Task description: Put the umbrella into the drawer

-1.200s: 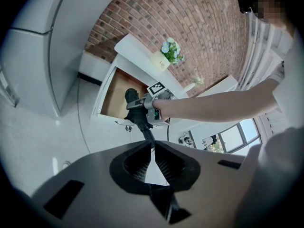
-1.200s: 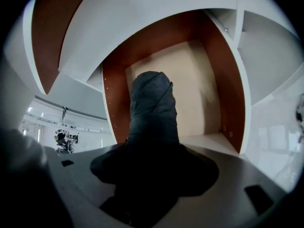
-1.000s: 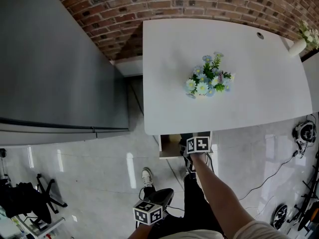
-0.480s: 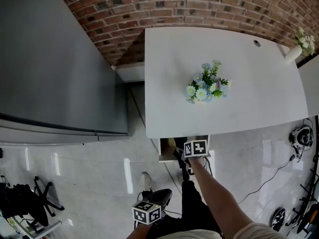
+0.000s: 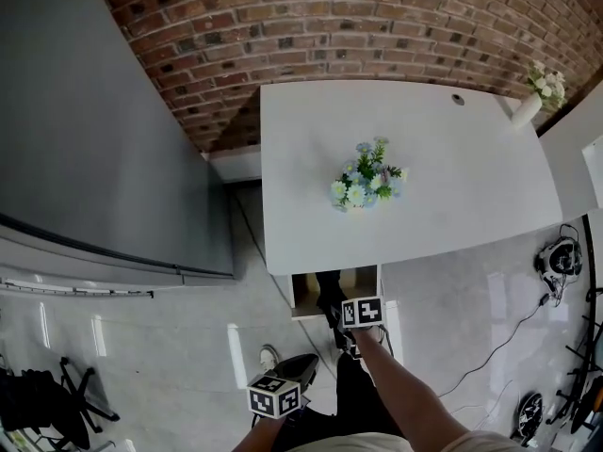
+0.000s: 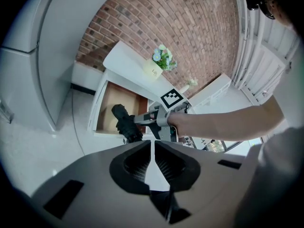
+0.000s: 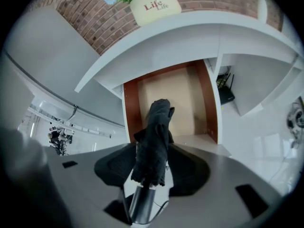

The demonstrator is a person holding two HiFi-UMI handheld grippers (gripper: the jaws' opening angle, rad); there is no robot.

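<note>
Right gripper view: my right gripper (image 7: 152, 167) has just been closing its jaws, and the pads now clamp both sides of the folded black umbrella (image 7: 154, 132). The umbrella runs toward 12 o'clock over the open drawer (image 7: 135, 108). The drawer shows brown side walls and a bare tan floor. I cannot tell whether the umbrella's far end touches that floor. A silver cylinder at the umbrella's near end is cut off by the frame edge at 6 o'clock. Above, on the white table (image 7: 190, 37), a cream pot (image 7: 154, 4) holds flowers, its top cropped.

Left gripper view: my left gripper (image 6: 153, 148) has its jaws together with only pale floor behind them. At 11 o'clock of them, the umbrella sticks out of the other gripper above the drawer's front edge.

Head view: the drawer stands open at 6 o'clock of the flower pot, its back hidden under the tabletop. The right gripper's marker cube covers part of the umbrella. A white vase (image 5: 525, 109) with flowers stands at the table's 2 o'clock corner.
</note>
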